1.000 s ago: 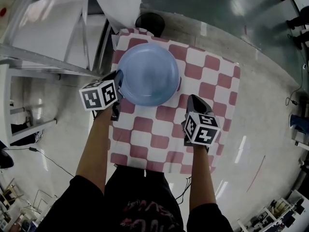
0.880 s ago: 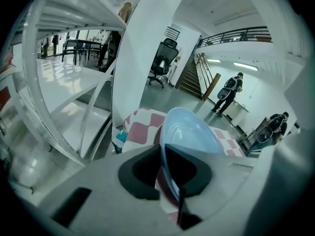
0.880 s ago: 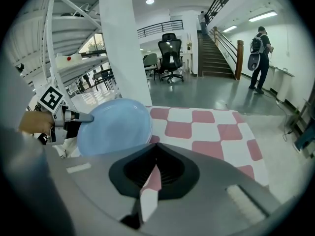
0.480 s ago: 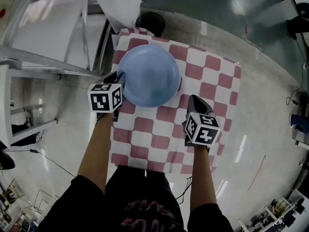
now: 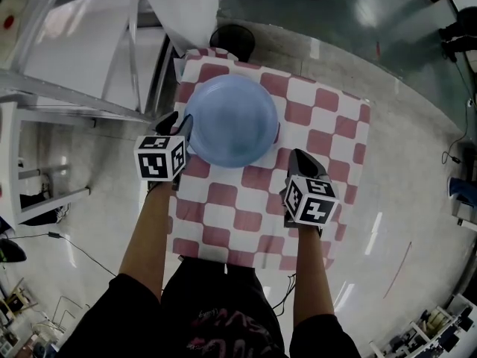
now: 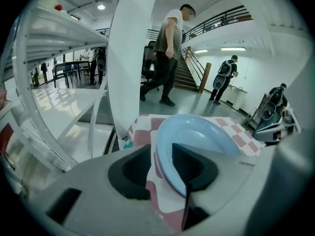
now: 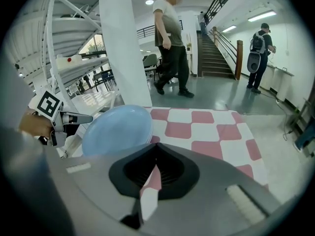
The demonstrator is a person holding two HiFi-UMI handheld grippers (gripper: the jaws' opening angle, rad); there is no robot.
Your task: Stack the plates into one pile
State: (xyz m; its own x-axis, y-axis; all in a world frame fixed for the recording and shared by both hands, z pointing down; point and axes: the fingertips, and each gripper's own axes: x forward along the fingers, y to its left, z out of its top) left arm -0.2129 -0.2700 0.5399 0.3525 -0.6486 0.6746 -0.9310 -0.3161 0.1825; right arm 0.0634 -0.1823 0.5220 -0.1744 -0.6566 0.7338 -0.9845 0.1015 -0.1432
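sitting flat at the far left end of the red and white checked cloth [image 5: 320,136]: a light blue plate [image 5: 230,120], close to the table edge. left gripper [image 5: 179,123] up against the plate's near left rim, jaws just been opening and now wide apart, with the rim between them but not squeezed. right gripper [image 5: 302,156] shut tight with nothing in it, over the cloth on the near right, apart from the plate.
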